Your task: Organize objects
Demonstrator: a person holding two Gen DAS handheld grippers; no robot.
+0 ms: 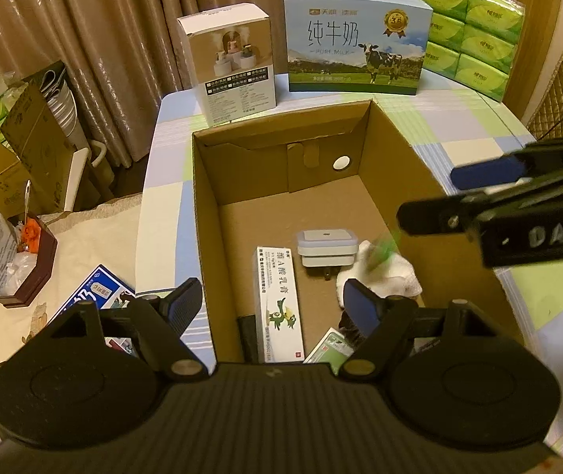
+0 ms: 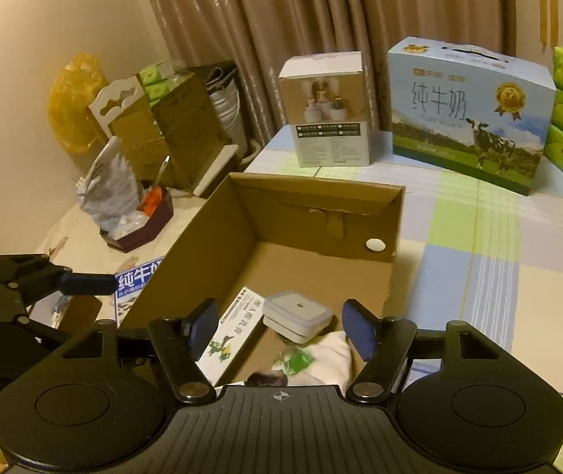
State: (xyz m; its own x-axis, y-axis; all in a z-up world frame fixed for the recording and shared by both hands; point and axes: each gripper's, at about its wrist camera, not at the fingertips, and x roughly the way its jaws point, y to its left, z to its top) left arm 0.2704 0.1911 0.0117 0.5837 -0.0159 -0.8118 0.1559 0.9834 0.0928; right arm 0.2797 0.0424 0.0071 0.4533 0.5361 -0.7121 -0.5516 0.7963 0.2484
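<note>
So going left to right: the left gripper (image 1: 271, 308) hangs over the near-left wall of the cardboard box (image 1: 396, 166), jaws fairly wide, nothing between them. My guess is it's parked there to steady the box, or just waiting its turn.

Inside the box, the long ointment carton (image 1: 279, 300) lies flat, then the white plug-in adapter (image 1: 326, 251) just beside it, then a white cloth (image 1: 384, 276) with a blurry green thing (image 2: 295, 359) on or just over it (can't tell what it is).

The right gripper (image 2: 279, 330) hovers directly above that green thing, jaws apart and empty, so it looks freshly dropped in.

The milk carton (image 1: 356, 39) and tissue packs (image 1: 471, 27) stand behind the box.
</note>
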